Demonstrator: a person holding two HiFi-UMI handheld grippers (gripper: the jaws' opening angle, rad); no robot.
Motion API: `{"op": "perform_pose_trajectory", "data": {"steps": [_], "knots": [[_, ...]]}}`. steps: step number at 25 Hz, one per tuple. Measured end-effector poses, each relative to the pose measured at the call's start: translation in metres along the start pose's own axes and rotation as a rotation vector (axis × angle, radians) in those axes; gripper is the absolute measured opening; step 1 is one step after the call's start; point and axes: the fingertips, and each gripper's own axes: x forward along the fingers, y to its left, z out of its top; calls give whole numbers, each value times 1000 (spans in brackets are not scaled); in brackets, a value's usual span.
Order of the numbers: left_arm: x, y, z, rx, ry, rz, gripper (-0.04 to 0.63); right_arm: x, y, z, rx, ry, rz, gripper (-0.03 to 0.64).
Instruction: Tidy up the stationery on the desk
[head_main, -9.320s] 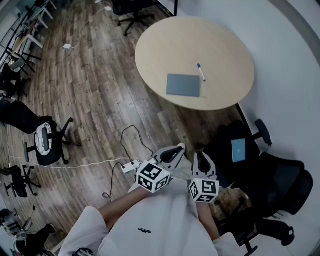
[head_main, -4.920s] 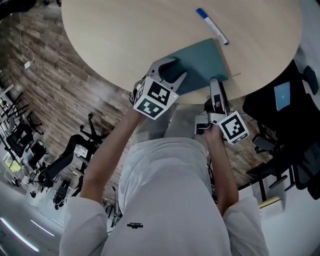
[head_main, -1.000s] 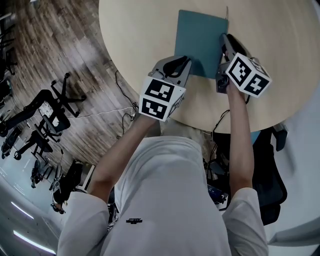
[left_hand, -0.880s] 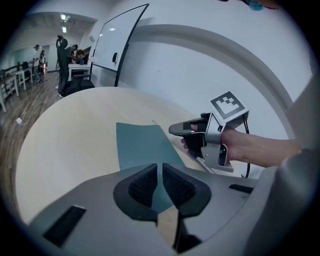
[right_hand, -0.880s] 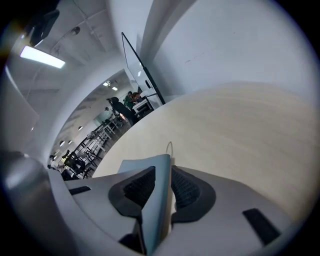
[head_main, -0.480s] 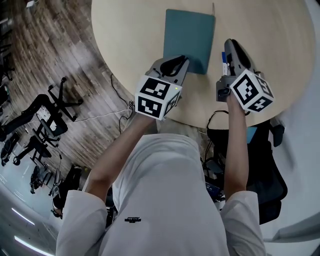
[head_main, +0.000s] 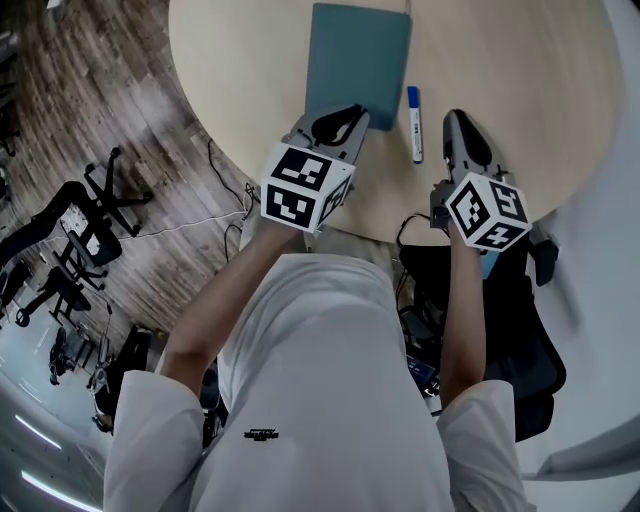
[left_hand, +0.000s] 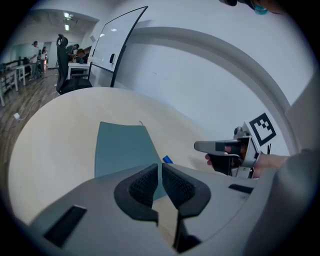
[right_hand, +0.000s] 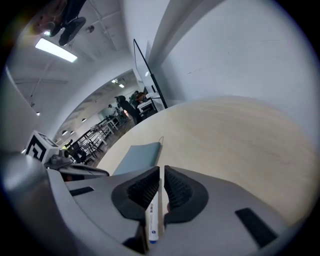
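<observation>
A blue-capped pen lies loose on the round table, just beside the right edge of a teal notebook and roughly parallel to it, as a person tidies stationery with two hand-held tools. The right gripper, on the far side of the pen from the notebook, has just been closing its jaws. Nothing is between them, and the pen shows only on the tabletop beneath. The left gripper hangs at the notebook's near edge, jaws together and empty. The lining-up step looks nearly finished. What remains, it seems, is a nudge to square notebook and pen, which calls for light, level contact so that neither skids.
</observation>
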Motion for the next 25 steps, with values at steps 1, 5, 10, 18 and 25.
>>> {"op": "perform_pose_trajectory", "data": {"steps": [1, 5, 10, 18, 25], "knots": [[0, -2, -2, -7, -1, 2, 40, -4, 3, -8, -13, 21, 11, 48], [-2, -7, -13, -33, -5, 13, 40, -10, 19, -47, -80, 124, 60, 51], [-2, -10, -27, -41, 4, 14, 40, -5, 36, -90, -114, 229, 89, 124], [-12, -12, -39, -35, 31, -1, 40, 5, 34, -112, -139, 277, 4, 124], [-6, -8, -45, -36, 47, 0, 40, 9, 27, -116, -144, 280, -42, 91]]}}
